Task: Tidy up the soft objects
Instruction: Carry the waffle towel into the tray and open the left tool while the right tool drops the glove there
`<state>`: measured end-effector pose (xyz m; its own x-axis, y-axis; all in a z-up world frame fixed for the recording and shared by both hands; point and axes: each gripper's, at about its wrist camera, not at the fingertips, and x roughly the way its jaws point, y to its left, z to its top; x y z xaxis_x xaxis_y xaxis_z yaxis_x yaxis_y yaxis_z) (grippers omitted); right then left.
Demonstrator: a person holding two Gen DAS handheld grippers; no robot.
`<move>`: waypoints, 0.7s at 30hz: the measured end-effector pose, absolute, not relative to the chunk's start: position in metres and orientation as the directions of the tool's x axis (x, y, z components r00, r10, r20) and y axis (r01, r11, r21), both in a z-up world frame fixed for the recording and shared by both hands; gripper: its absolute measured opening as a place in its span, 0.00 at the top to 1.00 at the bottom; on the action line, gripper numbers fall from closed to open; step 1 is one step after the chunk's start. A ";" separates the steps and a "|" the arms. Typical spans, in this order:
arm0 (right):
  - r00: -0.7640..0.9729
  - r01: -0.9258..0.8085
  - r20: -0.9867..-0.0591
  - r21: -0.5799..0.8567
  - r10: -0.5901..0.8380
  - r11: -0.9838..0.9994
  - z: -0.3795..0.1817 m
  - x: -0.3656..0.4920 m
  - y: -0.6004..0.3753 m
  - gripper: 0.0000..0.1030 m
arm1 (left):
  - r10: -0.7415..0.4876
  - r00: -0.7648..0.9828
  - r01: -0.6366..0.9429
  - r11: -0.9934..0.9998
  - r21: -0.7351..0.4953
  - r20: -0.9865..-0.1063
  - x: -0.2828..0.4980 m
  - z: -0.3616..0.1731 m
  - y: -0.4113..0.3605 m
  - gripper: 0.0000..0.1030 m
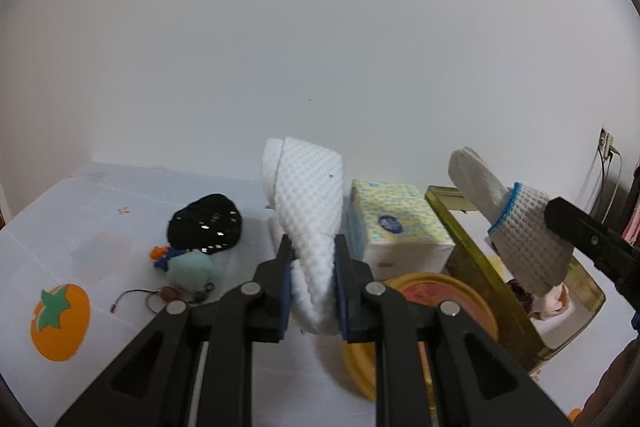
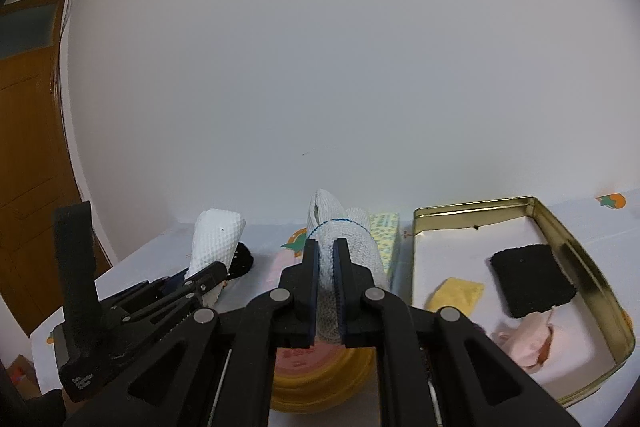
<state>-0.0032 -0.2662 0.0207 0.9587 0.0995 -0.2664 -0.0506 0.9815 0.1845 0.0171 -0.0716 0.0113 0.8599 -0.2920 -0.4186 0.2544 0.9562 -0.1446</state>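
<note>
White tablecloth with orange fruit prints, plain wall behind, wooden door at nine o'clock. Left gripper clamped on white waffle cloth; right gripper pinching blue-trimmed cloth, gold tin at three o'clock. Yellow lid mostly hidden below.

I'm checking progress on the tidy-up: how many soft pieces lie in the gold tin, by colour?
Black pad: 1
Yellow piece: 1
Pink cloth: 1
Total: 3 in the gold tin; a dark bit beside the pink cloth may be part of it.
</note>
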 end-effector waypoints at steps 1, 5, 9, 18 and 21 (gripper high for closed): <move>0.959 -0.048 -0.265 0.183 0.096 0.982 0.021 -0.004 -0.269 0.92 | -0.296 0.859 0.260 0.955 -0.144 -0.418 0.016 0.012 -0.075 0.84; 0.962 -0.033 -0.260 0.175 0.079 0.984 0.023 -0.008 -0.278 0.92 | -0.297 0.861 0.264 0.955 -0.136 -0.414 0.013 0.008 -0.091 0.84; 0.967 -0.010 -0.248 0.170 0.052 0.985 0.026 -0.012 -0.293 0.92 | -0.314 0.858 0.283 0.949 -0.137 -0.407 0.014 0.010 -0.103 0.84; 0.972 0.061 -0.232 0.150 -0.025 0.987 0.031 -0.018 -0.327 0.92 | -0.370 0.849 0.345 0.929 -0.135 -0.378 0.012 0.024 -0.145 0.84; 0.972 0.086 -0.230 0.153 -0.049 0.984 0.032 -0.020 -0.339 0.92 | -0.397 0.840 0.375 0.918 -0.132 -0.370 0.011 0.029 -0.163 0.84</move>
<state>-0.0197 -0.3393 0.0324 0.9720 -0.0493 -0.2296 0.0862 0.9844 0.1534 0.0114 -0.1630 0.0291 0.8399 -0.3967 -0.3704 0.3749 0.9175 -0.1324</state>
